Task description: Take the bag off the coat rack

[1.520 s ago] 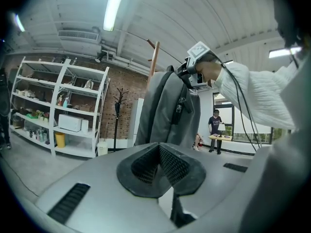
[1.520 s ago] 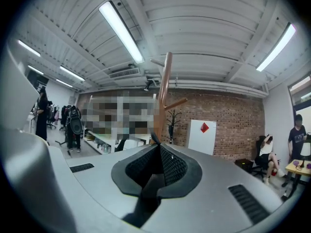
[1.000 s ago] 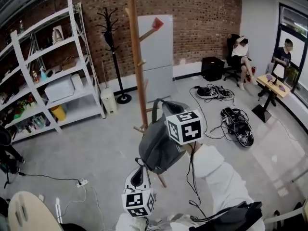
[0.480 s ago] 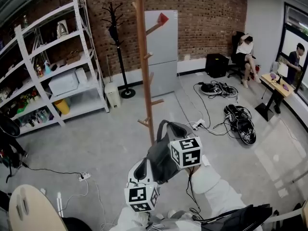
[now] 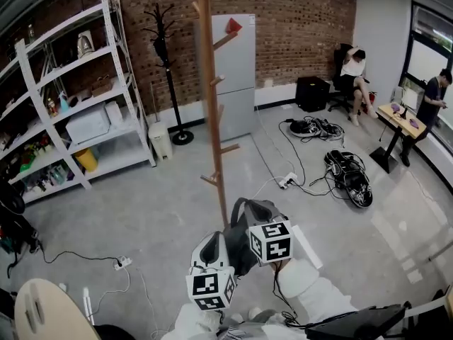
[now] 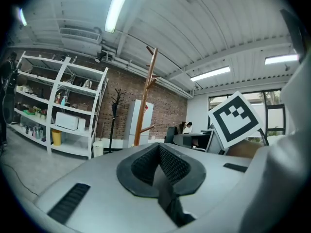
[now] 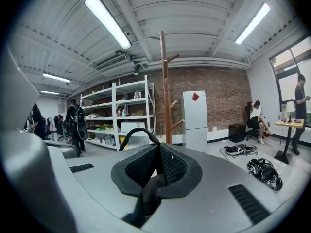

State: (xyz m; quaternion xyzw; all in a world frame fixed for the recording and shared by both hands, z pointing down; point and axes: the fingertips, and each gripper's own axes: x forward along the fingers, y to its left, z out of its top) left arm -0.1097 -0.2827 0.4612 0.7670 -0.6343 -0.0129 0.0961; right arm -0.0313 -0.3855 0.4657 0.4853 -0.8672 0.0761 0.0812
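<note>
The bag (image 5: 239, 241) hangs close in front of me, low down and just beside the foot of the wooden coat rack (image 5: 210, 105). It sits below the lowest peg and I see no peg through its loop, so I judge the lifting-off done and the carrying-away the step in hand. The next move calls for drawing the bag clear of the pole without its loop catching a peg. Then I must find somewhere to set it down, which I cannot pick out from here. My right gripper (image 7: 158, 152) has its jaws pressed together on the bag's dark strap. The strap runs down out of the pads toward me, and the black carry handle (image 7: 137, 131) arches up just beyond the jaw tips. So I judge that this gripper bears the weight. My left gripper (image 6: 158, 152) is also closed, pad against pad, with nothing I can make out between the pads. In the head view it stands just beside the bag's left flank, and whether it touches the fabric I cannot tell. From it I see the right gripper's marker cube (image 6: 234, 119) near on the right. Beyond the wooden pole the grey floor (image 5: 141, 211) lies open, with a white power strip (image 5: 287, 181) and its cable. Farther back against the brick wall stand a black coat stand (image 5: 164, 62) and a white fridge (image 5: 237, 69).
</note>
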